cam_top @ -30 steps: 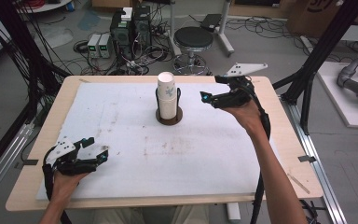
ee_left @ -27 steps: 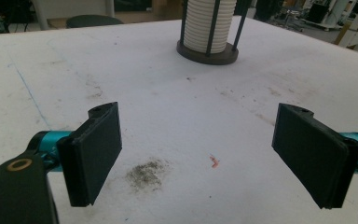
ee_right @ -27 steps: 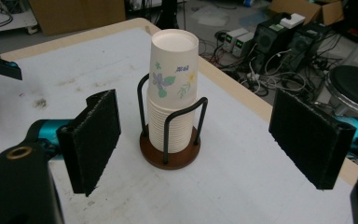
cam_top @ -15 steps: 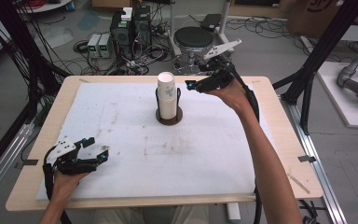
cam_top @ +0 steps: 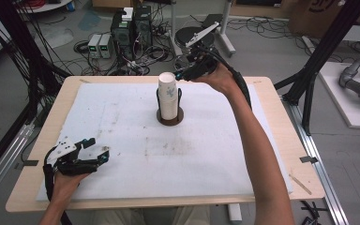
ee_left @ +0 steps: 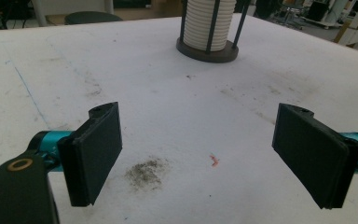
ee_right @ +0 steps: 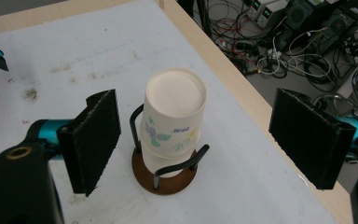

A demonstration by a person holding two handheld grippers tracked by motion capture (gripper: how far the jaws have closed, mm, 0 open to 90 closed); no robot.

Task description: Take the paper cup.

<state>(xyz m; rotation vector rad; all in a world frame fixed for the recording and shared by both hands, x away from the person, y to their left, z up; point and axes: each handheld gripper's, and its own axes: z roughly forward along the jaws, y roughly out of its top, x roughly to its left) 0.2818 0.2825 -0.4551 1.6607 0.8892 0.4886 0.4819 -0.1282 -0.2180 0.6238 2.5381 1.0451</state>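
Observation:
A stack of upturned white paper cups [cam_top: 168, 96] stands in a dark wire holder with a round brown base [cam_top: 170, 117] at the far middle of the table. The top cup [ee_right: 174, 122] has a floral print. My right gripper [cam_top: 182, 74] hovers above and just to the right of the stack's top, jaws open with nothing between them; in the right gripper view the stack lies below, between the two pads. My left gripper [cam_top: 99, 151] rests near the table's front left corner, open and empty. From the left gripper view the cup stack [ee_left: 211, 24] stands far ahead.
A white foam mat [cam_top: 122, 122] with dirt smudges [ee_left: 145, 172] covers the wooden table [cam_top: 281, 117]. Beyond the far edge sit a stool [cam_top: 194, 35], electronics boxes [cam_top: 131, 26] and tangled cables on the floor. Black frame posts [cam_top: 316, 61] flank the table.
My right gripper has moved left and up along the far edge, from right of the cup stack to just above its top. The left gripper has stayed put.

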